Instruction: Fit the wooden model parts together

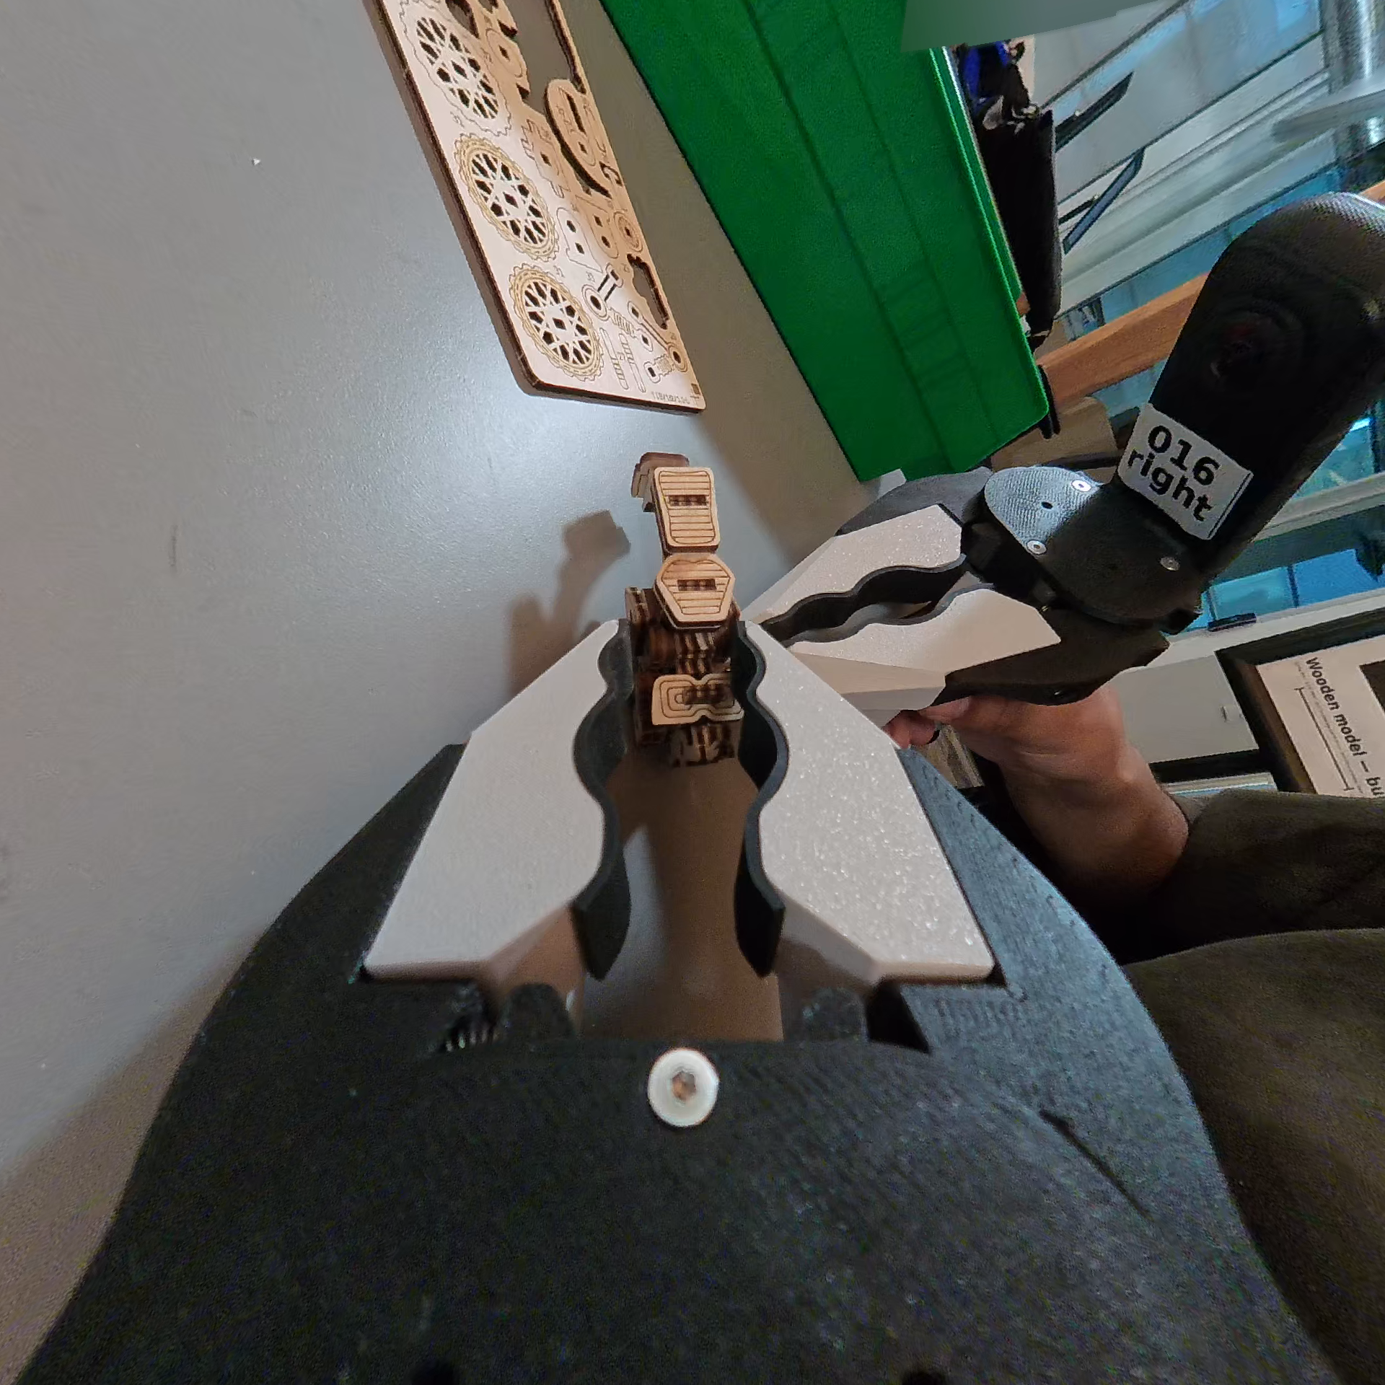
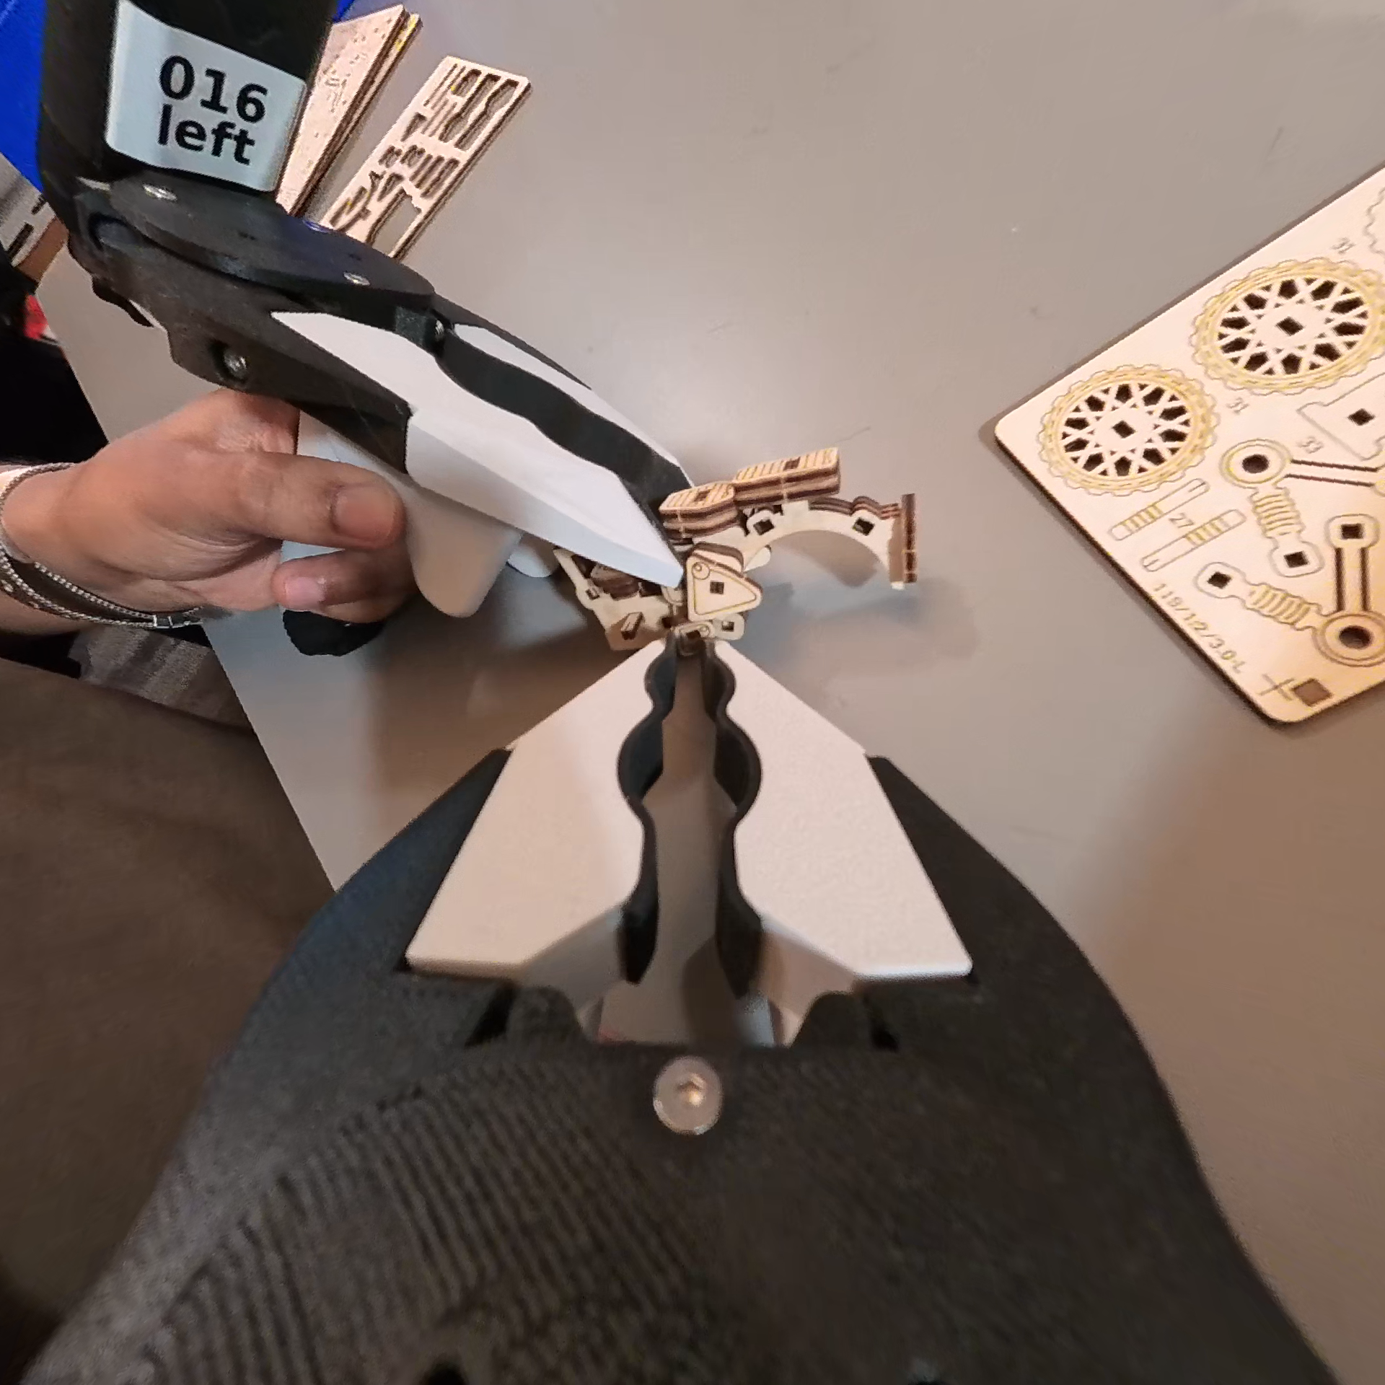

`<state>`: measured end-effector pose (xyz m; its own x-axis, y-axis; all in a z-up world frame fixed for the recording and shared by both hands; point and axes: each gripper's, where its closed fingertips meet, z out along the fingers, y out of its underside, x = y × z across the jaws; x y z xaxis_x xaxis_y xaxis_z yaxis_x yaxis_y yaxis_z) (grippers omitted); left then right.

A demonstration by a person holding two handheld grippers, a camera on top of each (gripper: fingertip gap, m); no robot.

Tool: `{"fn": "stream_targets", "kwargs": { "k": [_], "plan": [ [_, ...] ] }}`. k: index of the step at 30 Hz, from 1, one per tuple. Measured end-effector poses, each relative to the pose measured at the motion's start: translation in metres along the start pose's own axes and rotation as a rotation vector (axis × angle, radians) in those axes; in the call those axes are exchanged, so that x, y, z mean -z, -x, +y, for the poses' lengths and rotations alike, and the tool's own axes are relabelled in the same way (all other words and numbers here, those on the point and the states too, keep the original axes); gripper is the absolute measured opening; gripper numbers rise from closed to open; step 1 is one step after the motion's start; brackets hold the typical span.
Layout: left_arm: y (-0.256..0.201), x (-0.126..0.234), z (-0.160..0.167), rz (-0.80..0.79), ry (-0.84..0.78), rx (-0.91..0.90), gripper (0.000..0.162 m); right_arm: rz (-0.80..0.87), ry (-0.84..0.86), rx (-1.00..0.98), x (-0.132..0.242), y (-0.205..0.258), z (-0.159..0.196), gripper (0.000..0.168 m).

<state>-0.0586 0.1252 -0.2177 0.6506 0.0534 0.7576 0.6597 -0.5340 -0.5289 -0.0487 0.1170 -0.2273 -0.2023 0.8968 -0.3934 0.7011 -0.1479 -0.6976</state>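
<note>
The pale layered plywood model frame (image 1: 686, 652) is clamped by the left gripper (image 1: 682, 644); a small wooden peg (image 2: 688, 635) is seemingly pinched by the right gripper (image 2: 686, 648); misalignment could snap it.

A plain grey tabletop (image 1: 225, 450) meets a green panel (image 1: 824, 225), with glass partitions (image 1: 1199, 150) behind.

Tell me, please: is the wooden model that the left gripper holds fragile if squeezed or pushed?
Probably fragile: the wooden model is thin laser-cut pieces, with a slim arch sticking out unsupported. It looks light. The left gripper clamps only its layered middle, so pushing the arch may twist it.
</note>
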Motion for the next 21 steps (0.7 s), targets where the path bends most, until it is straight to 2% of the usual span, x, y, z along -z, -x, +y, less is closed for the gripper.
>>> {"fn": "stream_targets", "kwargs": {
  "k": [21],
  "plan": [
    [-0.0014,0.0012,-0.0002,0.051,0.012,0.056,0.027,-0.032,-0.022,-0.012,0.0044,0.0000,-0.0008,0.007]
  ]
}}
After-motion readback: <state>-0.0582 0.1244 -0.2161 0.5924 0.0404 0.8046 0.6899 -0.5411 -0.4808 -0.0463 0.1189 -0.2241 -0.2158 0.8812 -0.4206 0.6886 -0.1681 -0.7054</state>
